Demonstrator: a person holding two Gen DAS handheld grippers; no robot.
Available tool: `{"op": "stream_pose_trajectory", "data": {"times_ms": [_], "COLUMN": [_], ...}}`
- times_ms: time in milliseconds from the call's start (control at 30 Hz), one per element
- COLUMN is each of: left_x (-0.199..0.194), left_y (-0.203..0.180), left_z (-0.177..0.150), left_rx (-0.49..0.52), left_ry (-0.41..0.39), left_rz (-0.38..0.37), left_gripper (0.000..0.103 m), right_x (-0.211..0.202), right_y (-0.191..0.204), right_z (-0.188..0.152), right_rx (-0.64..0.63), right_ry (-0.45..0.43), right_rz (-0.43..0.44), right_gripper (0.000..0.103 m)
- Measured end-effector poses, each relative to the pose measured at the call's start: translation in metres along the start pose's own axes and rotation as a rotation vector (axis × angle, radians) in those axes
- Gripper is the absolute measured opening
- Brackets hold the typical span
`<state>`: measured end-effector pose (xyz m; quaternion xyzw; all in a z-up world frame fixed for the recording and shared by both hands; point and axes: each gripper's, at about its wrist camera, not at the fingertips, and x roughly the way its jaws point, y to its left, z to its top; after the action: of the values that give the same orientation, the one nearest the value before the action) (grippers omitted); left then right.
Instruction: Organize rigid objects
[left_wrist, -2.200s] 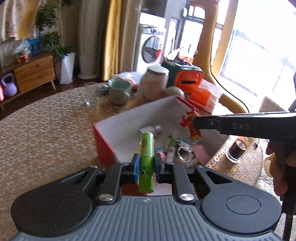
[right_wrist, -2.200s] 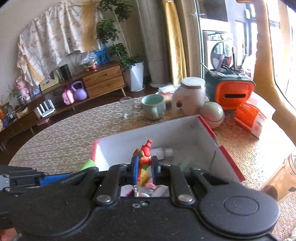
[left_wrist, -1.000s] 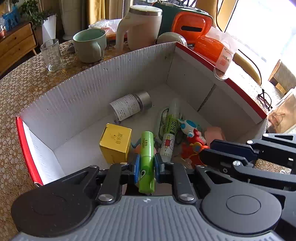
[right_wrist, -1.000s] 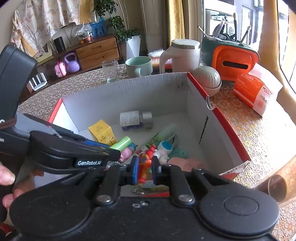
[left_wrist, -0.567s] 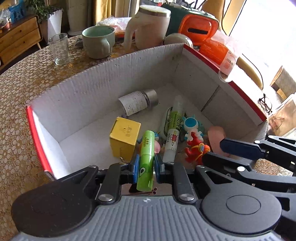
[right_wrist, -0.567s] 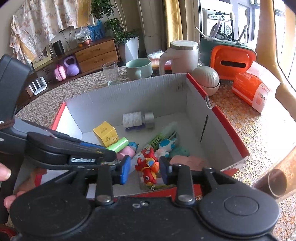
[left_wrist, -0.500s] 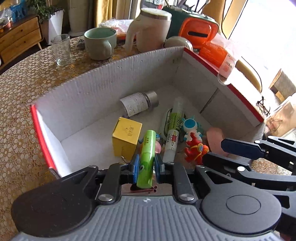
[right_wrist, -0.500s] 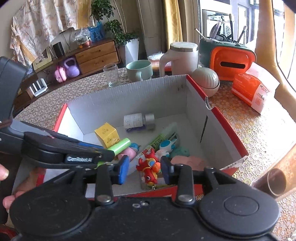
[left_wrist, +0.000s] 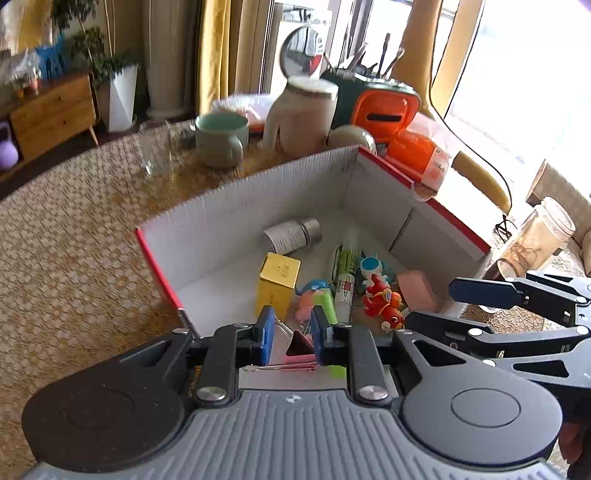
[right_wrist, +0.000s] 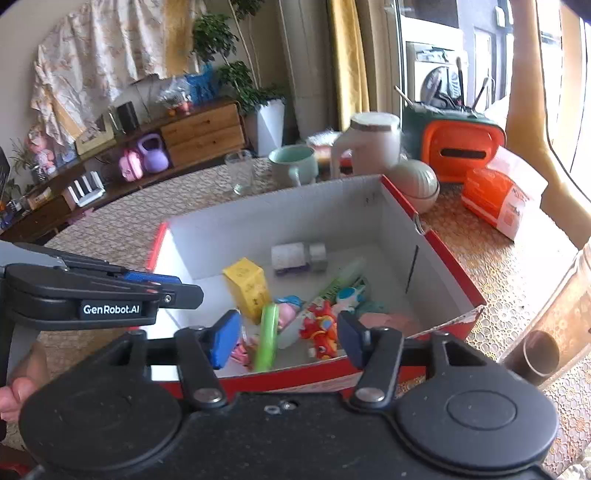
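— Both claws have let go since a moment ago: the left claw (left_wrist: 291, 338) gapes, its lime-green plastic tube (right_wrist: 266, 336) lying in the red-rimmed white cardboard box (right_wrist: 280, 218); the right claw (right_wrist: 287, 338) is spread wide, the red dragon toy (right_wrist: 320, 330) resting beside it.

— What's left?

— Judging by the surface (left_wrist: 66, 236), nothing loose of that kind shows. The tube's near end hides behind the left claw; the pink bits under it are unclear.

Black grippers with blue fingers (right_wrist: 223, 339), silver screws (one lettered "GenRobot.AI").
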<state>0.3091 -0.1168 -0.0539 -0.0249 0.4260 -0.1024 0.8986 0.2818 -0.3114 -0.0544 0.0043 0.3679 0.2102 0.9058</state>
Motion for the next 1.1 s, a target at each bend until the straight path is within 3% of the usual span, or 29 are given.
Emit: {"op": "stream_pose_trajectory", "data": {"times_ms": [400, 467, 500, 533, 600, 800, 900, 1100], "left_x": [-0.064, -0.073, -0.077, -0.082, -0.091, -0.112, -0.119, -0.124], "left_y": [0.003, 0.003, 0.003, 0.003, 0.003, 0.006, 0.006, 0.005], "left_z": [-0.03, -0.035, -0.038, -0.041, -0.047, -0.06, -0.066, -0.075], "left_rx": [0.035, 0.039, 0.042, 0.045, 0.049, 0.039, 0.042, 0.038], "left_ry": [-0.14, -0.155, -0.164, -0.175, -0.206, -0.241, -0.256, -0.248], "left_rz": [0.028, 0.028, 0.032, 0.038, 0.052, 0.046, 0.045, 0.033], "left_gripper": [0.021, 0.027, 0.036, 0.055, 0.073, 0.073, 0.081, 0.082], "right_x": [-0.05, -0.057, -0.06, -0.063, -0.069, -0.084, -0.09, -0.1], "right_y": [0.03, 0.035, 0.037, 0.039, 0.042, 0.044, 0.045, 0.048], "right_z": [-0.014, -0.016, -0.018, -0.019, -0.021, -0.029, -0.034, -0.045], "right_rx": [-0.021, -0.033, -0.035, -0.035, -0.033, -0.012, -0.006, -0.002], "right_ry": [-0.139, -0.162, -0.171, -0.179, -0.195, -0.243, -0.259, -0.289], "right_rz": [0.081, 0.089, 0.089, 0.091, 0.091, 0.096, 0.109, 0.098], "right_gripper": [0.079, 0.082, 0.084, 0.085, 0.088, 0.102, 0.103, 0.103]}}
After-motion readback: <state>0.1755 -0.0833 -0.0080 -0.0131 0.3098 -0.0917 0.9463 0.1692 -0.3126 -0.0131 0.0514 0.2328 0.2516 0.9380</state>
